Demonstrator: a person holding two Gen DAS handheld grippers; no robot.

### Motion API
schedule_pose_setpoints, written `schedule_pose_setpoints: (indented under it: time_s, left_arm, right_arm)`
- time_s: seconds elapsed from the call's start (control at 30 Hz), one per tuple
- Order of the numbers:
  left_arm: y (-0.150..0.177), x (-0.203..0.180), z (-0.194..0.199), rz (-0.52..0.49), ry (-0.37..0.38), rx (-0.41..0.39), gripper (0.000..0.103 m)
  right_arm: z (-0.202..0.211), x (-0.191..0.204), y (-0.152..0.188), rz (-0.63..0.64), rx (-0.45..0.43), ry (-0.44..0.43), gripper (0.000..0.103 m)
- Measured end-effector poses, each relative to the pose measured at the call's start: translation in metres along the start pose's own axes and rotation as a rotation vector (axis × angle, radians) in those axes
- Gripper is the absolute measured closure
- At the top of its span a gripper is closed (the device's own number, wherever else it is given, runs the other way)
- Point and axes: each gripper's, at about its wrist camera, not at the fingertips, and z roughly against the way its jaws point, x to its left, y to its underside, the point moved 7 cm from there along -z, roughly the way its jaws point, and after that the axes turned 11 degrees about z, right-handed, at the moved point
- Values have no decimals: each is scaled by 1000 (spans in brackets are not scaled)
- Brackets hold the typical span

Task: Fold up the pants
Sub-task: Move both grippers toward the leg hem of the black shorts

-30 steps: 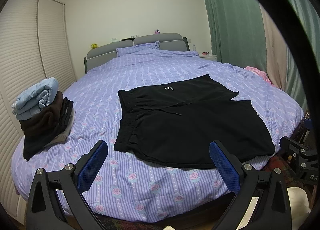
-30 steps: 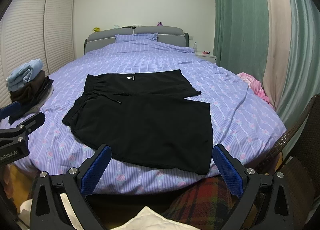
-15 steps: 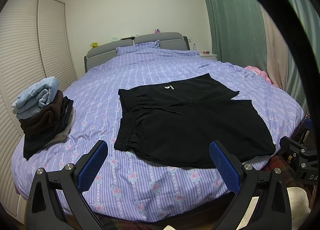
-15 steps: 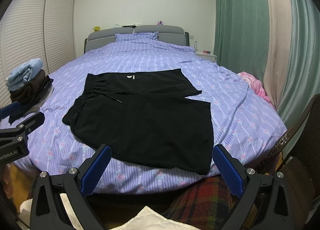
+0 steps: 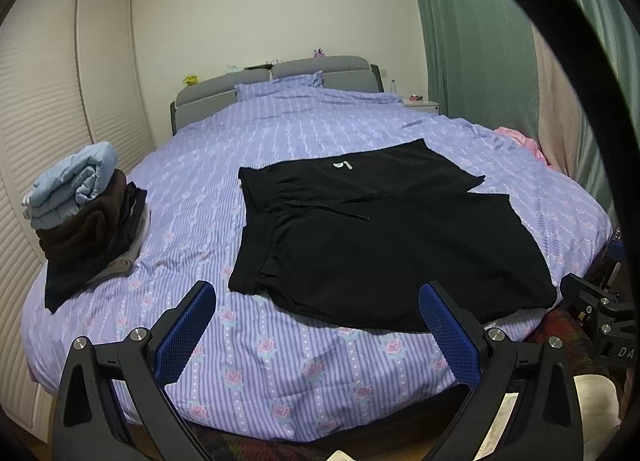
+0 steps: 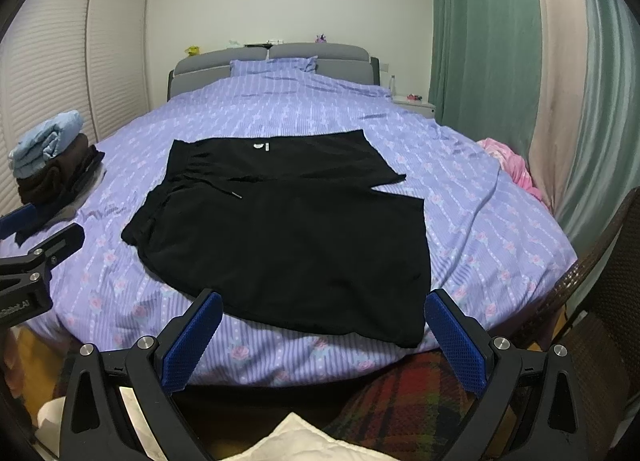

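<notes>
- One pair of black pants (image 5: pixel 384 237) lies flat on the bed (image 5: pixel 280 361), near the foot edge, with the waistband toward the left side and the two legs toward the right.
- The near leg reaches almost to the foot edge of the bed; only a narrow band of the lilac striped cover shows between its hem and the edge.
- The far leg lies a little apart from the near one, with a thin gap of cover between their ends.
- Left of the pants there is a wide free strip of cover, up to one pile of folded clothes (image 5: pixel 84 217) at the left edge of the bed. I count one light blue piece on top and dark pieces under it; how many dark ones I cannot tell.
- Behind the pants the bed is open up to the grey headboard (image 6: pixel 272 59).
- One pink cloth (image 6: pixel 508 165) lies at the right edge, by the green curtain (image 6: pixel 480 41).
- Two tongs are seen: the left tongs (image 5: pixel 316 325) and the right tongs (image 6: pixel 322 335), both with fingers wide apart, holding nothing, before the foot edge and not touching the pants.
</notes>
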Motion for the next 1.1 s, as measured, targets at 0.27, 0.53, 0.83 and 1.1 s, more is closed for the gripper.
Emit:
schedule_pose_setpoints:
  time_s: [0.27,0.53,0.83,1.1]
  left_arm:
    - [8,12,-19,10,-33,13,0]
    - [12,13,-36,-60,-30,-2,0]
    - [23,32,-83,-9,-39,61,0]
    - [41,23,-121,22,-36,185,0]
  right_arm:
    - [-31,-2,10,-64,54,-43,1]
    - [-72,13,18,-123,123,-128,1]
    - [-111,9,42,-258,217,-198,1]
    - [-137,-9,67,-417,286,-249,1]
